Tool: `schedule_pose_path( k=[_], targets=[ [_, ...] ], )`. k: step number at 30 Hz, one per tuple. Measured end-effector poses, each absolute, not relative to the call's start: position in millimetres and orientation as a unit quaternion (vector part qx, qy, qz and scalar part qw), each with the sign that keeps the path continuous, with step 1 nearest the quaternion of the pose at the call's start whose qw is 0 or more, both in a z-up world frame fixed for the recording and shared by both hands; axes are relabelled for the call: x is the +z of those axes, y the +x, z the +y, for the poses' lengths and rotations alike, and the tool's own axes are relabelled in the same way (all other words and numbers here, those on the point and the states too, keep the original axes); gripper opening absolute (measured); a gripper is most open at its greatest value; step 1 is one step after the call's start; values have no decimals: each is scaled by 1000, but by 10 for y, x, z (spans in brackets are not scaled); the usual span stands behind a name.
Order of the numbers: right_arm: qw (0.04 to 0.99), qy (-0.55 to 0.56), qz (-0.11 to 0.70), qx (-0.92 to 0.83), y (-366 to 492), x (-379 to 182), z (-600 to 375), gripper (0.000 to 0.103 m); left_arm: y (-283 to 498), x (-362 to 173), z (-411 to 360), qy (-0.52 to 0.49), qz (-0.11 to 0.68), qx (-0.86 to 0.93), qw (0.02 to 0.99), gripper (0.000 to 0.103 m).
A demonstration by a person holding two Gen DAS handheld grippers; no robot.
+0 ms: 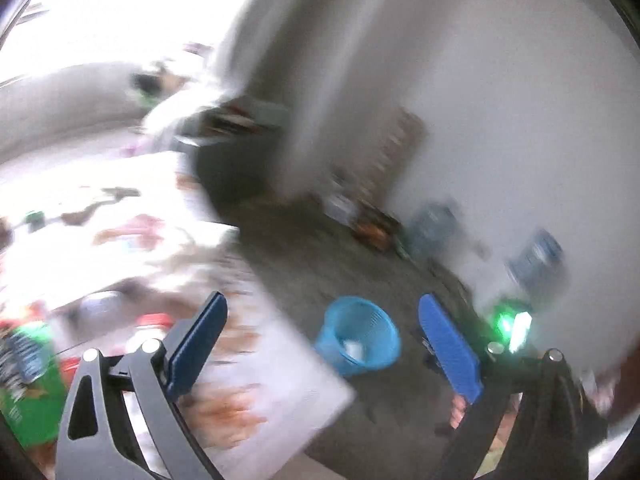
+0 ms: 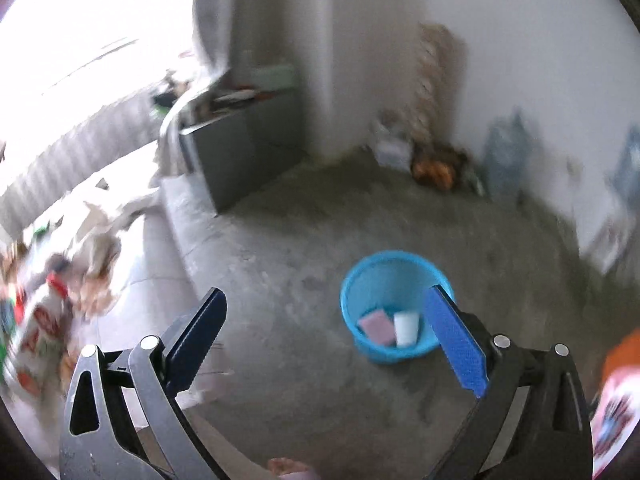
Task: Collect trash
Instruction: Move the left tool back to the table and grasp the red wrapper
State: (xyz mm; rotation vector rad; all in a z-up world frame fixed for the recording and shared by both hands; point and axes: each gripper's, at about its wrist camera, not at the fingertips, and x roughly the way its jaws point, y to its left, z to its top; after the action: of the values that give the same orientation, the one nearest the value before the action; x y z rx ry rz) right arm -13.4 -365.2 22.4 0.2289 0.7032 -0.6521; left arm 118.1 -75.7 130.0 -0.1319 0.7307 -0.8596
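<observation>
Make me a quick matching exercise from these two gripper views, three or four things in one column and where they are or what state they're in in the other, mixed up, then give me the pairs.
Things:
1. blue basket
2. pink piece
3. white cup
4. right gripper

Places or states:
A. open, nothing between its fingers
B. lies in the basket, left of the cup
C. stands on the grey floor
D. sits in the basket, right of the pink piece

Pairs: 1-C, 2-B, 3-D, 4-A
</observation>
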Motion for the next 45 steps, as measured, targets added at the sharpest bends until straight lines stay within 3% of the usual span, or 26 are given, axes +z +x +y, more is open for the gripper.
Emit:
schedule_pose_path(
  k=[4, 10, 20, 30, 37, 45],
  targets=[
    [902, 51, 345, -254, 180, 220, -3293, 95, 1206, 1340, 40, -70, 308, -311, 896, 94],
    [934, 133, 321, -80, 501, 313, -3017, 95, 1315, 1028, 743, -95, 328, -247, 907, 94],
    [910, 185, 372, -3, 895, 377, -2537, 95, 1372, -25, 955, -251, 463, -274, 805, 63],
    [911, 160, 378, 40, 1163, 518, -2262, 95, 1611, -475, 969, -352, 492, -265, 751, 58],
    [911, 135, 382, 75, 1319, 603, -2053, 93, 1749, -629, 952, -363, 505, -224, 751, 27],
    [893, 109, 410, 152, 1706, 669, -1675, 90, 1672, -638, 1018, -356, 483, -217, 770, 12]
  ],
)
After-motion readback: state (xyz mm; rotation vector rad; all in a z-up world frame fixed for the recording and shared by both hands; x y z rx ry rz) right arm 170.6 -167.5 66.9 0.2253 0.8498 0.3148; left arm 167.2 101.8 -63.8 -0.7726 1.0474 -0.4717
